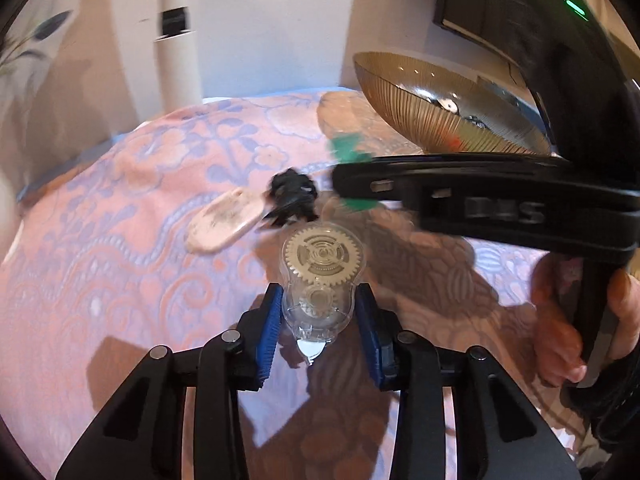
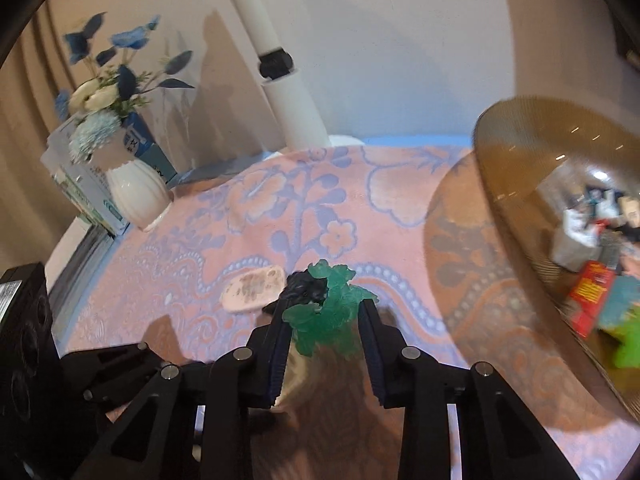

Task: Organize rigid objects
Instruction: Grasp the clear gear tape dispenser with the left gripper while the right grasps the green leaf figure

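Tape dispenser: a clear plastic shell with tan toothed gears inside is clamped between the blue ribbed pads of the left gripper, its tip pointing back toward the camera; it is held above the cloth.
Green figure: a translucent green, leafy-edged plastic piece is pinched between the dark fingers of the right gripper, which are closed against its sides.
Black piece: a small, knobbly black object is seen just behind the green figure on the cloth; whether the two touch cannot be told.
Pale oval: a flat, speckled, cream-pink oval is laid on the cloth just left of the black piece.
Bowl: a smoky amber ribbed glass bowl is seen tilted at the right, with a red box and other small items blurred inside.
Surface: a pink cloth woven with lilac flowers and beaded scrolls, soft and textured, is spread over the top.
Room: a white fluted vase of blue and white flowers is stood at the cloth's far left corner, against cartons; a white post and pale wall are behind.
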A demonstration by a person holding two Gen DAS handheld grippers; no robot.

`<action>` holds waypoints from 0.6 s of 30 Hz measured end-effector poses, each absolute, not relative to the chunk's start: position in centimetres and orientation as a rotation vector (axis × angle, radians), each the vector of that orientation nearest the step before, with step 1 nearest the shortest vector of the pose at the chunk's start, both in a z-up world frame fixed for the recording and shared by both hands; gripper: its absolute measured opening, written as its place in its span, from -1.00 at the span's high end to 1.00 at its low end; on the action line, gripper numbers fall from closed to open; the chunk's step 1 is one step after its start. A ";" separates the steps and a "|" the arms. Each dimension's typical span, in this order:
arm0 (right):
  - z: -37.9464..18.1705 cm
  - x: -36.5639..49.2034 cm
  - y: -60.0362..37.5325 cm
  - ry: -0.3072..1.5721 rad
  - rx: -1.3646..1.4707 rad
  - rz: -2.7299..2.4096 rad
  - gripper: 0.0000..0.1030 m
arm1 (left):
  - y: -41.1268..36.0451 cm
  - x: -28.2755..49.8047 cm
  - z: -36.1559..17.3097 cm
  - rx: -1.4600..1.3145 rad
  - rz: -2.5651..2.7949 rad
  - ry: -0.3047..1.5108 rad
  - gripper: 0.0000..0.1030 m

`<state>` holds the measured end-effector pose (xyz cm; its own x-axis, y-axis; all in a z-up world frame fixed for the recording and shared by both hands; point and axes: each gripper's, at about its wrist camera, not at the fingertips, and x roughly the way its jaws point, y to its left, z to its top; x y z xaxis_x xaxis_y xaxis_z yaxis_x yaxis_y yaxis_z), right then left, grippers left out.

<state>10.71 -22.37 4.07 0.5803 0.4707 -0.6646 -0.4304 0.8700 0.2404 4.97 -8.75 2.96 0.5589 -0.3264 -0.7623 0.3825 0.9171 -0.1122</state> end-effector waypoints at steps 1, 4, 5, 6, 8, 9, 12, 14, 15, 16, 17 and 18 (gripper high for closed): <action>4.4 9.8 -22.9 0.779 0.045 0.529 0.37 | -8.3 4.3 3.0 0.046 -0.409 0.882 0.36; 5.4 6.2 -24.6 0.740 0.008 0.550 0.37 | -7.3 2.6 3.1 -0.033 -0.403 0.892 0.36; 5.5 5.3 -25.2 0.740 -0.002 0.554 0.37 | -7.2 2.0 3.0 -0.049 -0.412 0.896 0.36; 5.4 4.4 -25.7 0.751 -0.018 0.547 0.37 | -7.2 1.6 3.0 -0.057 -0.419 0.901 0.36; 5.1 2.7 -26.8 0.770 -0.065 0.496 0.37 | -7.7 0.6 3.0 -0.048 -0.422 0.903 0.36; 5.0 2.1 -27.2 0.781 -0.090 0.477 0.37 | -8.0 0.2 3.0 -0.036 -0.413 0.900 0.36; 4.3 1.1 -27.1 0.819 -0.204 0.374 0.37 | -8.3 -0.6 2.7 -0.035 -0.367 0.896 0.36; 3.7 1.0 -26.4 0.851 -0.248 0.359 0.34 | -8.6 -0.7 2.5 -0.020 -0.323 0.893 0.35; 3.4 0.9 -26.5 0.854 -0.244 0.369 0.30 | -8.7 -0.7 2.5 -0.015 -0.310 0.891 0.35; 3.0 0.9 -26.6 0.861 -0.228 0.387 0.15 | -8.8 -0.7 2.5 -0.009 -0.300 0.890 0.28; 2.6 0.8 -26.9 0.869 -0.205 0.393 -0.05 | -8.7 -0.7 2.5 -0.002 -0.282 0.891 0.18; 2.4 0.7 -27.2 0.871 -0.192 0.387 -0.13 | -8.6 -0.7 2.4 0.002 -0.262 0.890 0.08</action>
